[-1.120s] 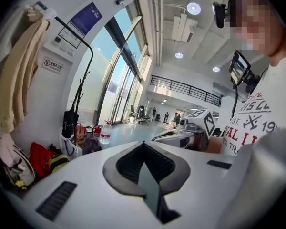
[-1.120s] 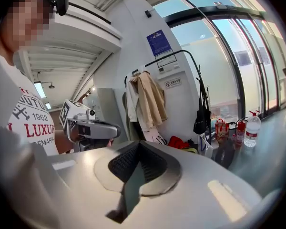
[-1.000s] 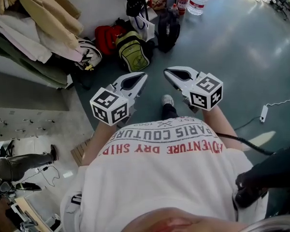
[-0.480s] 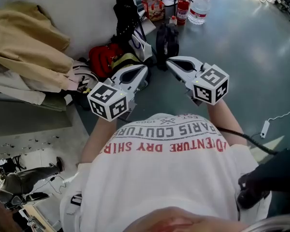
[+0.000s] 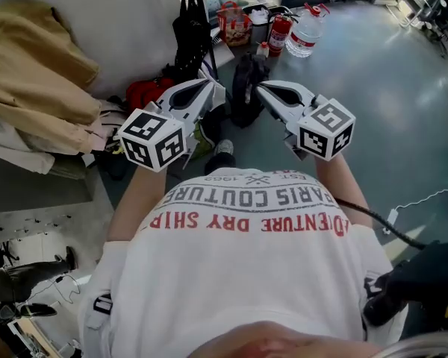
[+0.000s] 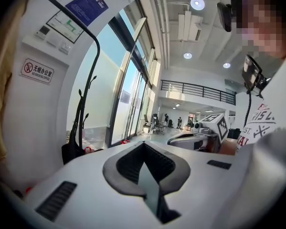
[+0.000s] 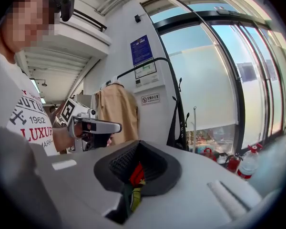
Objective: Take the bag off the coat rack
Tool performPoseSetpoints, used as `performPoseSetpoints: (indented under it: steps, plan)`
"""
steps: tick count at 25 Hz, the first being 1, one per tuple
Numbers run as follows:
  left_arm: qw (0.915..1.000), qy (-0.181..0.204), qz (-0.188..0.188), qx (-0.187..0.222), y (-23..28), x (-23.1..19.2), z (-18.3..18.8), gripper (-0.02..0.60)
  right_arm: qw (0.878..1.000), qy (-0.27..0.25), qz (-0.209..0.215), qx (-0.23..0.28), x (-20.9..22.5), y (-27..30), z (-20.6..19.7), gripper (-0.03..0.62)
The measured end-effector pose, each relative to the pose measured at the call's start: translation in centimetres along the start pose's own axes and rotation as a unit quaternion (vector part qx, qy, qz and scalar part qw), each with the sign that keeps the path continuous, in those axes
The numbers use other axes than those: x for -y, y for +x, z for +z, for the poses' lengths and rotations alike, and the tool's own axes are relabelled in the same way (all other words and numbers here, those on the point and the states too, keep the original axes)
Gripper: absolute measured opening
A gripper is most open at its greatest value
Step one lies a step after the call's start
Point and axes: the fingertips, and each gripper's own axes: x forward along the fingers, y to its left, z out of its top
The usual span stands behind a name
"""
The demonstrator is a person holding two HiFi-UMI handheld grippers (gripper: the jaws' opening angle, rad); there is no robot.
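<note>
- Approach looks like the step in hand. The floppy black fabric bag [image 5: 188,39] hangs by long straps from the thin black coat rack [image 7: 180,104] against the white wall, well beyond both tools.
- The white left gripper [image 5: 211,88] has its jaws pressed together on nothing. The white right gripper [image 5: 261,88] is likewise closed and empty. Neither touches the bag.
- Spreading one pair of jaws before arrival seems wise, since closed tips would only push the soft fabric away.
- The straps near the hook look a better target than the sagging body. A lift straight up should clear the hook, while a sideways pull might tip the slender rack.
- Clutter sits at the rack's foot: a red bag [image 5: 145,92] and a red fire extinguisher [image 5: 278,32] lie near the base.
</note>
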Motion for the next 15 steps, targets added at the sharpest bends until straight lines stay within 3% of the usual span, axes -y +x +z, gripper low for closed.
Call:
performPoseSetpoints:
  steps: [4, 9, 15]
  plan:
    - [0.9999, -0.011, 0.01, 0.004, 3.4, -5.7, 3.4, 0.002, 1.0, 0.002, -0.015, 0.012, 4.8, 3.2, 4.2, 0.002]
    - [0.9995, 0.02, 0.024, 0.01, 7.1, -10.9, 6.3, 0.002, 1.0, 0.024, -0.016, 0.007, 9.5, 7.6, 5.9, 0.002]
    - [0.9995, -0.013, 0.022, -0.02, 11.5, -17.7, 6.5, 0.002, 0.999, 0.045, -0.019, -0.005, 14.4, 12.9, 6.2, 0.002]
